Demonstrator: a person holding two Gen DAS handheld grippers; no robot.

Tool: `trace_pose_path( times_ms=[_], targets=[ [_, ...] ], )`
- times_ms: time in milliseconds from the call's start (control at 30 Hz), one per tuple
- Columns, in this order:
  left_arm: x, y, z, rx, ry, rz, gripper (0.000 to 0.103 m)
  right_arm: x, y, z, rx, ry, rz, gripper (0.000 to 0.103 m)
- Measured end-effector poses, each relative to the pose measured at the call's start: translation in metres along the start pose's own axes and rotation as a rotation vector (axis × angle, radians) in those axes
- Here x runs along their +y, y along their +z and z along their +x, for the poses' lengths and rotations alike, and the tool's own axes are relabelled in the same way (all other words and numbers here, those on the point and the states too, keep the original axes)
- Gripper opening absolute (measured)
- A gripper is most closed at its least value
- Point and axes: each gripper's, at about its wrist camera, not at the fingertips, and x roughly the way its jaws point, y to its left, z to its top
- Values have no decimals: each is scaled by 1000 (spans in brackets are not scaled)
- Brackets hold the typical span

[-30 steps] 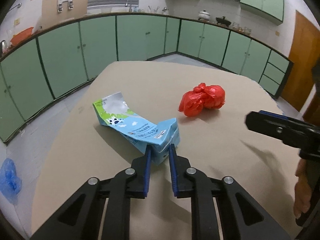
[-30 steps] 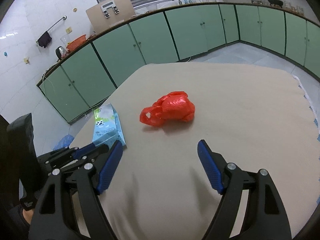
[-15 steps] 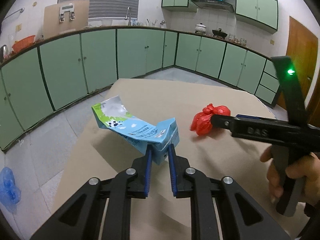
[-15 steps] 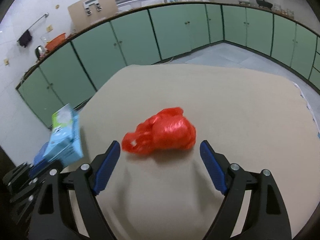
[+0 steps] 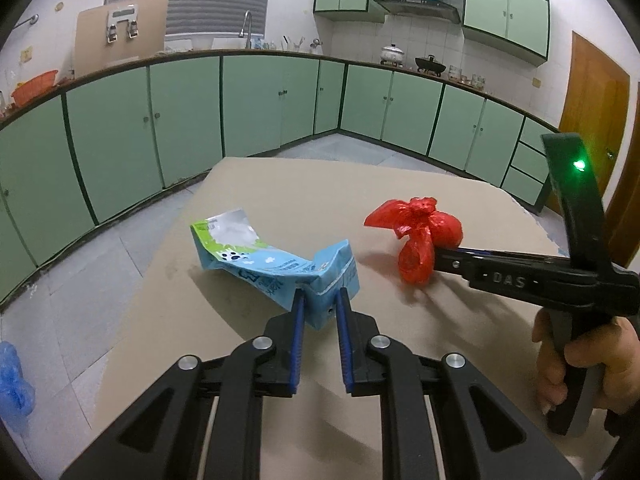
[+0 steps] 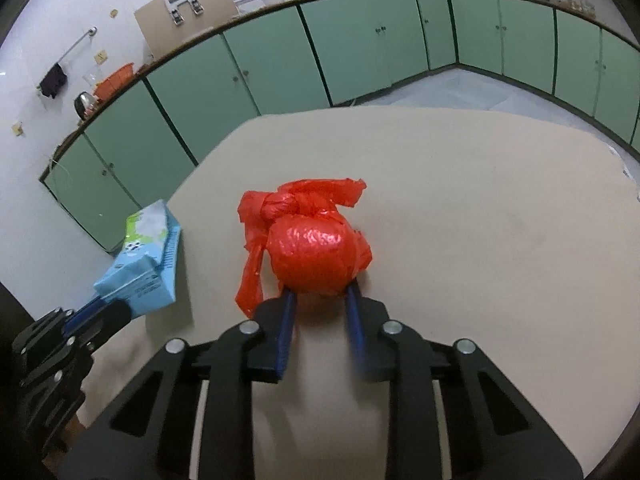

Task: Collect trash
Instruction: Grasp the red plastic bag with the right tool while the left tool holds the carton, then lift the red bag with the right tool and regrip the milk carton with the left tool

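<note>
My left gripper (image 5: pixel 319 300) is shut on the end of a crumpled blue and green milk carton (image 5: pixel 272 258) and holds it above the beige table (image 5: pixel 460 204). The carton also shows in the right wrist view (image 6: pixel 146 260), with the left gripper (image 6: pixel 94 308) under it. My right gripper (image 6: pixel 318 294) is shut on a knotted red plastic bag (image 6: pixel 310 256), lifted a little off the table. In the left wrist view the red bag (image 5: pixel 416 240) hangs at the tip of the right gripper (image 5: pixel 436 254).
Green cabinets (image 5: pixel 260 108) run along the walls beyond the table's far edge. A blue plastic bag (image 5: pixel 14 380) lies on the tiled floor at the left. A wooden door (image 5: pixel 592 120) stands at the right.
My right gripper moved forward around the red bag, closed on it and raised it. My left gripper lifted the carton off the table.
</note>
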Motion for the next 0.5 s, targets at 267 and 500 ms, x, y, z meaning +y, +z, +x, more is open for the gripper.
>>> trace_pose_path(
  times_ms=[267, 500],
  targets=[
    [-26, 3, -16, -17, -26, 32, 14, -6, -8, -53, -42, 32, 27, 20],
    [-60, 15, -37, -45, -64, 64, 8, -22, -18, -114, -92, 12, 56, 20]
  ],
)
